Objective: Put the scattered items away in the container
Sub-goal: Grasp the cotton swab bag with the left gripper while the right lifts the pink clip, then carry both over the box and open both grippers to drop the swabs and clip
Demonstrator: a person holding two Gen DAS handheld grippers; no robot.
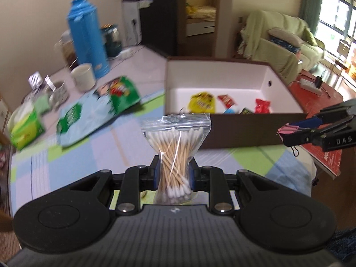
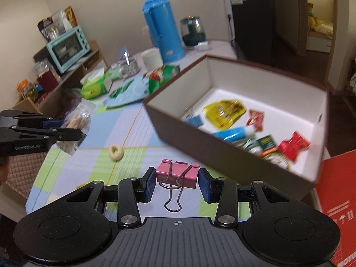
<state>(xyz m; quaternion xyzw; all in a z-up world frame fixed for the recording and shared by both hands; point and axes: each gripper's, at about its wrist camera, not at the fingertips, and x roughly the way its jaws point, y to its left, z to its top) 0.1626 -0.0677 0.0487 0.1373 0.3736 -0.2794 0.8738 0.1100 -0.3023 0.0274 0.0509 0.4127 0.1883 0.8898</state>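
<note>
In the left wrist view my left gripper (image 1: 174, 175) is shut on a clear zip bag of cotton swabs (image 1: 175, 142), held upright above the checked tablecloth. Just beyond it stands the brown box with a white inside (image 1: 244, 129), holding several snack packets. My right gripper (image 1: 291, 133) comes in from the right with a pink binder clip (image 1: 286, 130). In the right wrist view my right gripper (image 2: 176, 184) is shut on the pink binder clip (image 2: 176, 173), near the box's front wall (image 2: 200, 146). At the left edge are the left gripper (image 2: 75, 133) and its swab bag (image 2: 77, 120).
A cream ring (image 2: 116, 152) lies on the tablecloth. Behind are green snack bags (image 1: 100, 109), a green tissue pack (image 1: 25, 129), a white cup (image 1: 83, 76) and a blue thermos (image 1: 87, 33). A red box (image 2: 338, 200) lies right of the container. A teal oven (image 2: 69, 46) sits on shelves.
</note>
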